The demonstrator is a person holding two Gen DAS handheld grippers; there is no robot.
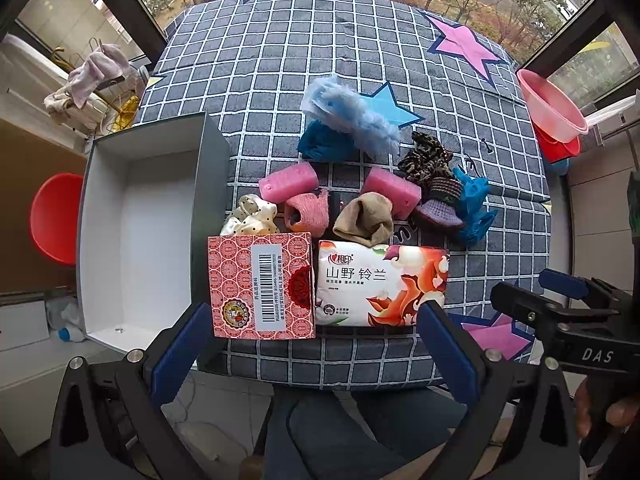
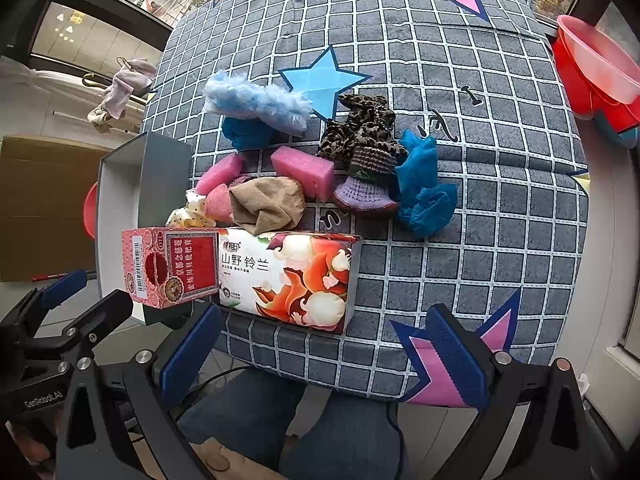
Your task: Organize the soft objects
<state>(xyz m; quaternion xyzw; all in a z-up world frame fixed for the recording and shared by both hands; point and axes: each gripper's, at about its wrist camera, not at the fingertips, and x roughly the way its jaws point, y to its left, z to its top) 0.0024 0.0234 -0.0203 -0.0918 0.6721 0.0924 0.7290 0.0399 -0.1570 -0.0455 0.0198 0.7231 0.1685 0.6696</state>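
A pile of soft things lies on the checked, star-printed cloth point(image 1: 360, 40): a fluffy blue piece point(image 1: 352, 114), two pink foam blocks point(image 1: 288, 182), a tan sock point(image 1: 366, 220), a leopard-print scrunchie point(image 1: 426, 158), a purple knit piece point(image 1: 440, 200) and blue shoe covers point(image 1: 474, 204). In front of them lie a tissue pack point(image 1: 380, 284) point(image 2: 288, 276) and a red carton point(image 1: 262, 284) point(image 2: 172, 266). An empty grey box point(image 1: 148, 220) stands at the left. My left gripper point(image 1: 316, 340) hovers open above the near edge. My right gripper point(image 2: 324, 344) is open beside it, holding nothing.
Stacked pink and red basins point(image 1: 554, 120) sit off the table's right side. A red stool point(image 1: 56, 216) and a rack with draped cloths point(image 1: 100, 76) are to the left. The person's legs in jeans point(image 1: 340, 432) are below the near edge.
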